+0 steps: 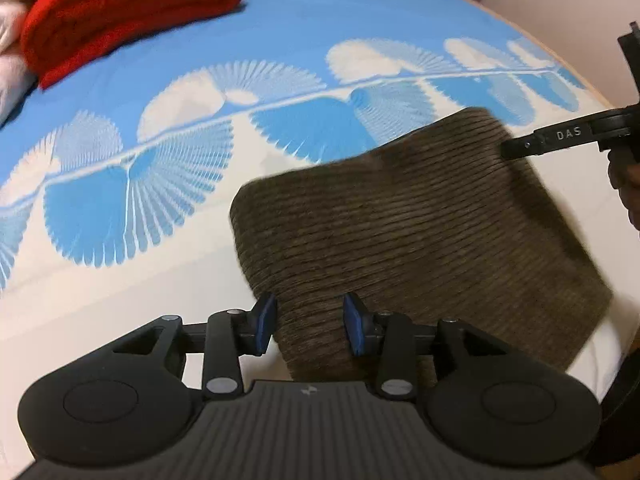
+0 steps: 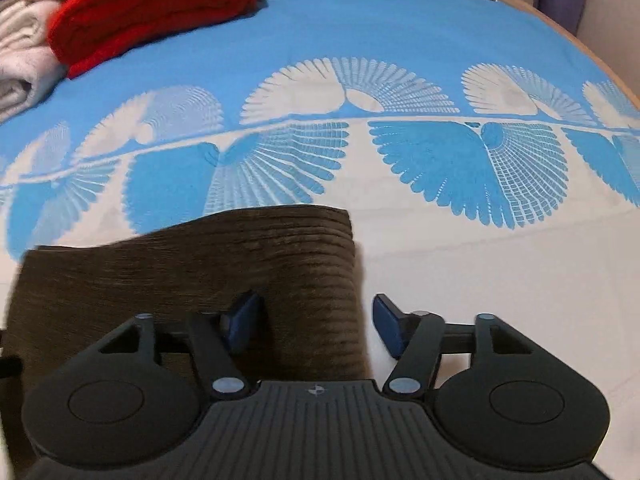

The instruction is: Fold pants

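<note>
The near edge of the brown pants (image 1: 420, 232) runs under the left gripper (image 1: 310, 326), so that edge is hidden in the left view. In the right view the right gripper (image 2: 316, 326) covers the pants' near edge too, and their left end is cut off by the picture's side. The right gripper (image 1: 560, 136) shows in the left view only as one dark finger; its tip blurs into the cloth, so contact cannot be told. The red blanket (image 2: 156, 8) is cut off at the top. The white towels (image 2: 20, 56) run past the left edge.
</note>
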The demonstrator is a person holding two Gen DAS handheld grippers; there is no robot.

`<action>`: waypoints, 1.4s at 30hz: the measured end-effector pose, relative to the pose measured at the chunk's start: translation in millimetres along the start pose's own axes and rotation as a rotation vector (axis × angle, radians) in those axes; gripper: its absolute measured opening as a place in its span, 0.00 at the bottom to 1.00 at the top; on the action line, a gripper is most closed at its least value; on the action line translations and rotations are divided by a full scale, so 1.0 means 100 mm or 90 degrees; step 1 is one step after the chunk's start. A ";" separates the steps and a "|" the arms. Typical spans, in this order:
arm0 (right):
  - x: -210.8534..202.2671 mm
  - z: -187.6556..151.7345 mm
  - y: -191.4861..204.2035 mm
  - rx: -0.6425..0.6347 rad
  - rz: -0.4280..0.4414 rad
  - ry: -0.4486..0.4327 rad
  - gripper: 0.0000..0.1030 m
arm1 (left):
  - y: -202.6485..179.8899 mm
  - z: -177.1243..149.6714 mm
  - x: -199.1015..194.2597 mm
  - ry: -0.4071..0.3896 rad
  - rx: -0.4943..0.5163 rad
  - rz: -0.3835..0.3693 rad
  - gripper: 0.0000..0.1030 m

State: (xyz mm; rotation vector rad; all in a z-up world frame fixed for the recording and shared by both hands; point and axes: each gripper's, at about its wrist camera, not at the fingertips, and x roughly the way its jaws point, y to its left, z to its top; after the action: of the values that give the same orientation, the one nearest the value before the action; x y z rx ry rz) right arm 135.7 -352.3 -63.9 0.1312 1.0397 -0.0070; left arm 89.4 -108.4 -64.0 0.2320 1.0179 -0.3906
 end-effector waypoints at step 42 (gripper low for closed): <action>-1.69 -2.05 0.32 0.014 0.022 -0.211 0.99 | -0.90 -1.32 -1.00 -0.126 -0.139 0.125 1.00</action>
State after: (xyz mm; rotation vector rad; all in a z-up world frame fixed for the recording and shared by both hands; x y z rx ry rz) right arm -123.4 -307.5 -17.7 0.1620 0.7068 -0.0079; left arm -97.5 -120.9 -46.1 0.0931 0.8272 -0.1185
